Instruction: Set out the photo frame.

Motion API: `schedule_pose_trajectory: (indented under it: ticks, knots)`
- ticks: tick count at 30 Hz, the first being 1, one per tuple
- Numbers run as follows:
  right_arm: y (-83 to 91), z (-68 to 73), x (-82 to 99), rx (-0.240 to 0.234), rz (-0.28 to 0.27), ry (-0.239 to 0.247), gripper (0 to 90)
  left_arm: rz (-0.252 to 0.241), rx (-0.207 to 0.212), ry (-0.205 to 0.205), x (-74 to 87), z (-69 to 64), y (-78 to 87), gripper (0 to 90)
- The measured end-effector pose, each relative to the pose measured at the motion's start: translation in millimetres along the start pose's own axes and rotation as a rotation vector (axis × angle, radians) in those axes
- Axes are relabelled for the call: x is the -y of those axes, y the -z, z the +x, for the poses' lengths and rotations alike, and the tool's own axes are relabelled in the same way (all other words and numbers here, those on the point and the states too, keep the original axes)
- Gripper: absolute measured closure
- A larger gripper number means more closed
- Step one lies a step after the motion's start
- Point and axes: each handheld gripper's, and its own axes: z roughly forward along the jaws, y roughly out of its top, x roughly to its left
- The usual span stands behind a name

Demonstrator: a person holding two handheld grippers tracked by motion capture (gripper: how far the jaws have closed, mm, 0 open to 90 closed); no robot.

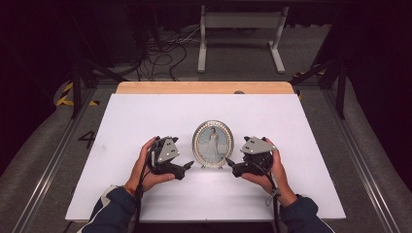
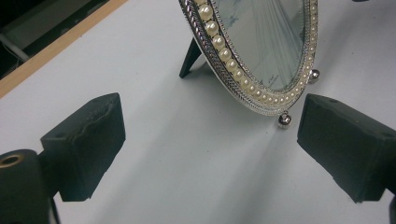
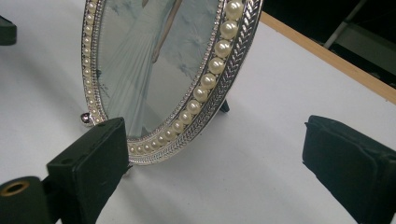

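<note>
My left tongs (image 1: 190,164) and right tongs (image 1: 228,162) both released, flanking upright oval frame (image 1: 212,143) mid-bench; grasp not yet made, everything left.

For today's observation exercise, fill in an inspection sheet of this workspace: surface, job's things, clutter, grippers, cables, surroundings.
Surface: white board on a wooden table.
Job's things: oval photo frame with pearl rim, upright on ball feet and back strut.
Clutter: nothing seen.
Grippers: left gripper and right gripper flank the frame's base, jaws open, not gripping it.
Cables: one trails from each gripper; a tangle lies on the floor.
Surroundings: dark room, white stand, floor rails.
</note>
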Motion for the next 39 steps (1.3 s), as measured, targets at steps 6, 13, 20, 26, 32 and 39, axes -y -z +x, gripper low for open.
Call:
schedule_pose_trajectory:
  ticks: [6, 13, 20, 26, 32, 39]
  knots:
    - [4.4, -0.2, 4.0, 0.004, 0.006, 0.017, 7.3, 0.005, -0.003, -0.019, 0.2, -1.2, 3.3, 8.7]
    - [13.5, -4.9, 12.7, 0.020, 0.005, 0.014, 7.7, 0.012, -0.013, -0.034, 5.7, -2.1, 11.5, 8.7]
    - [23.7, -7.5, 24.3, 0.025, 0.006, 0.016, 7.7, 0.028, -0.039, -0.011, 26.2, 4.1, 32.5, 8.9]
    - [30.1, -9.1, 33.6, 0.038, 0.024, 0.009, 7.7, 0.038, -0.048, 0.001, 38.5, 6.4, 44.3, 8.9]
    - [37.6, -12.4, 41.9, 0.045, 0.027, -0.005, 7.8, 0.069, -0.063, -0.011, 50.1, 3.6, 51.3, 8.9]
    - [47.1, -20.6, 57.6, 0.068, 0.047, -0.037, 7.9, 0.075, -0.062, 0.044, 68.0, 8.5, 62.3, 8.9]
